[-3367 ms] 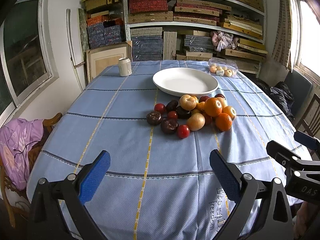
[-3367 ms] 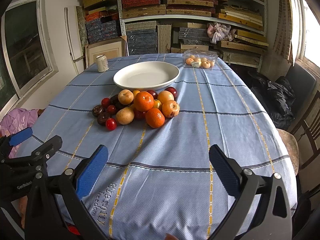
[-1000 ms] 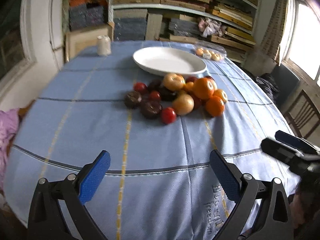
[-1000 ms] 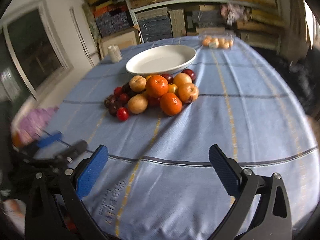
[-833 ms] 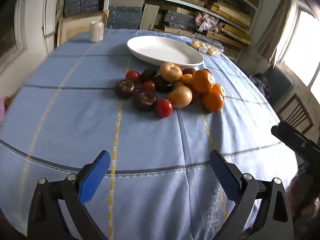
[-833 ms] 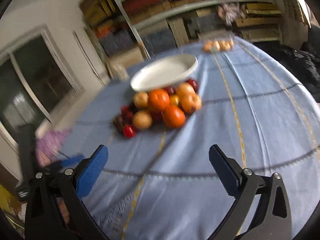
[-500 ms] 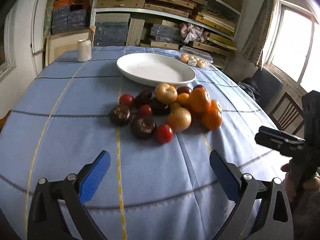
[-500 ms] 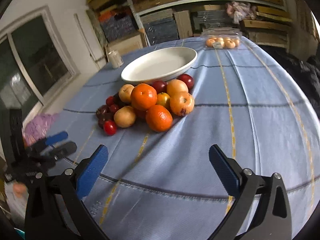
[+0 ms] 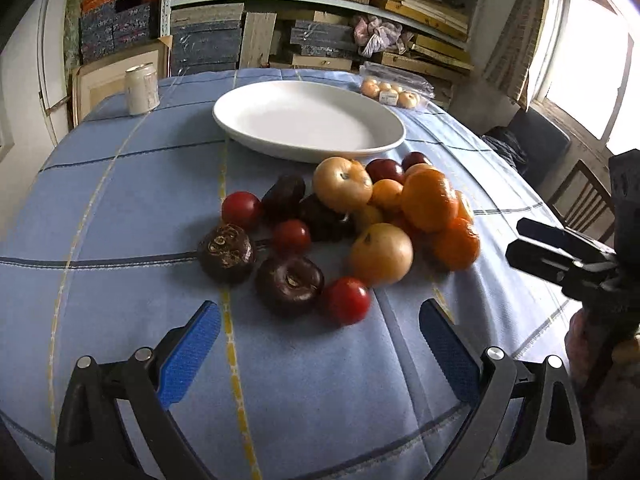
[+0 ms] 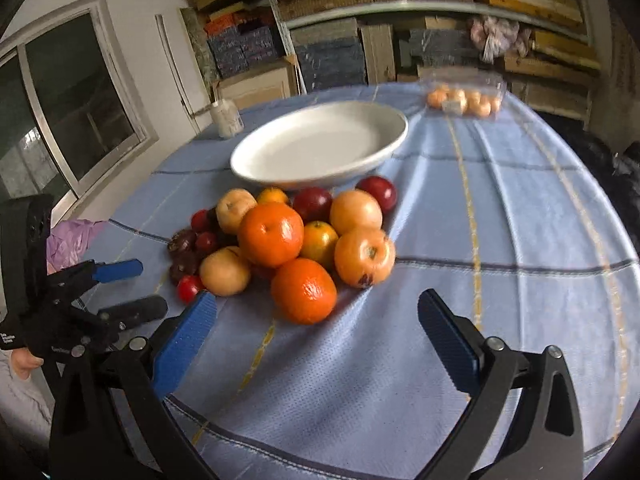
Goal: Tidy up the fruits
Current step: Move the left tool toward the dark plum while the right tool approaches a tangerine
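Both grippers stood wide open and empty before a heap of fruit on a blue checked cloth.

Left to right: the left gripper (image 9: 320,344) held its ribbed blue pads (image 9: 188,354) far apart above the woven tablecloth (image 9: 120,200). Just ahead of its tips lay a wrinkled dark fruit (image 9: 226,253), a second dark, dimpled one (image 9: 289,283) and a small glossy red fruit (image 9: 346,300); a smooth yellow apple (image 9: 381,254) sat beyond, right of centre. Behind the pile rested a shallow oval white dish (image 9: 308,120), bare inside. The right gripper (image 10: 318,336) gaped just as wide, a pebbled round orange (image 10: 304,290) lying close ahead between its fingers, a spotted yellow-orange apple (image 10: 364,257) beyond it to the right. A clear plastic box of small pale fruit (image 10: 464,101) stood far ahead.
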A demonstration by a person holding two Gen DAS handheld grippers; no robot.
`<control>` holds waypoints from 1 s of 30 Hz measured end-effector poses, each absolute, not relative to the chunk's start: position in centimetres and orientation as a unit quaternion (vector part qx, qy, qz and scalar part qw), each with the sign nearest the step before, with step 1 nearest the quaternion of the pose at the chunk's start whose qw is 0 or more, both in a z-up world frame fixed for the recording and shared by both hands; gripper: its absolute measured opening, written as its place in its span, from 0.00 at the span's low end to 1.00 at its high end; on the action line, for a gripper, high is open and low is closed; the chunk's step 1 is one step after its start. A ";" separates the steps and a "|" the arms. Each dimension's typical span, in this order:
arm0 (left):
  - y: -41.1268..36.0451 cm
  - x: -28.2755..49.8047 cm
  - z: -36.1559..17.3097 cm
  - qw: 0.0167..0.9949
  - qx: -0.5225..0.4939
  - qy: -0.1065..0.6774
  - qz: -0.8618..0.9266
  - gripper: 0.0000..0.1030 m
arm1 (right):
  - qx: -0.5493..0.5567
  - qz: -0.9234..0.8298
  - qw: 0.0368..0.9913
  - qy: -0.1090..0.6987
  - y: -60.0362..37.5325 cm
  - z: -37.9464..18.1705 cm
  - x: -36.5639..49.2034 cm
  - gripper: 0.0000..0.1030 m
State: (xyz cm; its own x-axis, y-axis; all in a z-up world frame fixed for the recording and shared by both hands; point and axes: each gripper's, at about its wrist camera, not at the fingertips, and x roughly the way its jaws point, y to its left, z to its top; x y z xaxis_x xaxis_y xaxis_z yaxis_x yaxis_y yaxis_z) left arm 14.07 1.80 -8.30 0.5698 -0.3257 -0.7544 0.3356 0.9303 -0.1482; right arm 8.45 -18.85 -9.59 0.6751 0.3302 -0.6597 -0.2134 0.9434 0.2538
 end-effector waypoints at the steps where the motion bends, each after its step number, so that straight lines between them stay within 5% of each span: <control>1: 1.7 14.3 -8.4 0.885 0.005 0.426 -0.189 0.97 | 0.076 0.146 0.913 0.373 -19.0 -9.8 8.7 0.96; 11: 0.7 15.8 -10.2 0.880 0.012 0.437 -0.187 0.80 | 0.183 0.176 0.890 0.379 -21.8 -11.1 9.7 0.96; 30: 3.7 18.8 -9.7 0.882 -0.022 0.446 -0.152 0.80 | 0.220 0.186 0.878 0.383 -22.7 -11.9 9.9 0.96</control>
State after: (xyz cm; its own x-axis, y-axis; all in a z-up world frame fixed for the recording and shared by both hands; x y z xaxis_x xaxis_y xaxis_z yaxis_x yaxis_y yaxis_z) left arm 18.79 3.67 -9.75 0.5555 -0.2876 -0.7802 0.2488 0.9528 -0.1741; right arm 9.94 -22.71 -11.90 0.6373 0.4957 -0.5900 -0.1582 0.8335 0.5294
